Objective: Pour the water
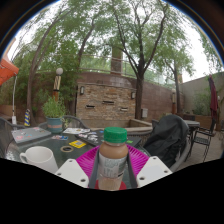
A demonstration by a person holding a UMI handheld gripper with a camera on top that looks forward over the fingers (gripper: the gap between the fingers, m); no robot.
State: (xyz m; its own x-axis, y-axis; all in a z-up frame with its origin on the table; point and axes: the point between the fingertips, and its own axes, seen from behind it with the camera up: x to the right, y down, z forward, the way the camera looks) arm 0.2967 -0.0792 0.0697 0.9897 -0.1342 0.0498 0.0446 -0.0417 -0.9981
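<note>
My gripper (112, 172) is shut on a clear bottle (112, 160) with a green cap and a pale label. The bottle stands upright between the two pink pads (86, 158), which press on its sides. It is held above a grey outdoor table (60, 140). A white mug (40, 157) stands on the table, to the left of the fingers and close to them. I cannot tell how much liquid is in the bottle.
A potted plant (54, 108), a book or tablet (30, 134) and small items lie on the table. A black chair (168, 138) stands to the right. A stone wall (105, 100), trees and a red closed umbrella (213, 100) are beyond.
</note>
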